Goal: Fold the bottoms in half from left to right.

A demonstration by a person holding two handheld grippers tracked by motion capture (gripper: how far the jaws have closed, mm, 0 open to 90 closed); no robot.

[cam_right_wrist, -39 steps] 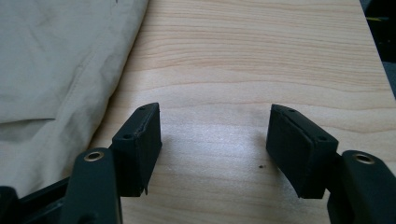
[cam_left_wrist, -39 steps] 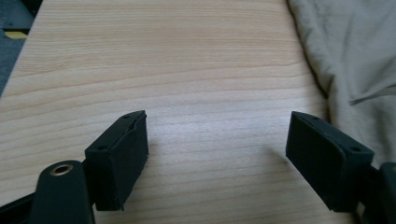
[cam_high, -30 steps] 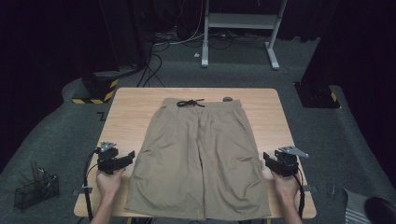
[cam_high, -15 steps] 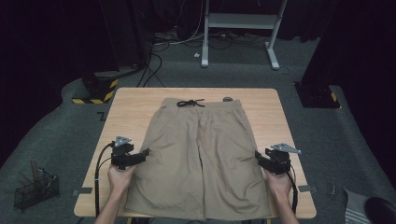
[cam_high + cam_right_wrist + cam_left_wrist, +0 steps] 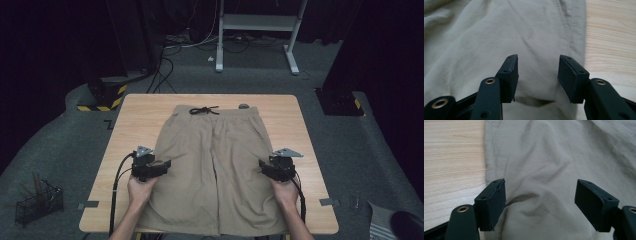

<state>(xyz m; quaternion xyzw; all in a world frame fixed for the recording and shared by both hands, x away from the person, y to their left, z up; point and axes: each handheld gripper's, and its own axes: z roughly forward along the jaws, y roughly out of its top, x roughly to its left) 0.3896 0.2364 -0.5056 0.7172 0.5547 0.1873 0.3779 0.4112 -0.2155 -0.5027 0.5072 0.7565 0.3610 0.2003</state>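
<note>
Lying flat on the wooden table [image 5: 130, 120] is a pair of khaki shorts [image 5: 215, 165], waistband at the far edge with a dark drawstring [image 5: 203, 110] tied in a bow, legs pointing back toward the person. There's also a small dark thing [image 5: 243, 106] on the table just past the waistband, too small to tell what it is.

Both grippers are down at the outer sides of the shorts, about mid-leg. The left gripper [image 5: 162, 164] sits over the left side seam, held by the left hand [image 5: 141, 189], cable trailing off toward the table's near edge. In the left gripper view its jaws are spread really wide [image 5: 540, 200], nothing between them but loose wrinkled fabric. The left-hand jaw in that view is right at the edge of the shorts where cloth meets bare wood, and there's a little fold with a shadow next to it. Can't tell if the pads are actually pressing the cloth or just above it.

The right gripper [image 5: 264, 166] is at the opposite side seam, held by the right hand [image 5: 285, 190]. Its jaws are apart too [image 5: 538, 75], but noticeably narrower than the left's. They straddle the fabric just inside the stitched side seam, bare table off to the right in that view. Nothing clamped there either.
</note>
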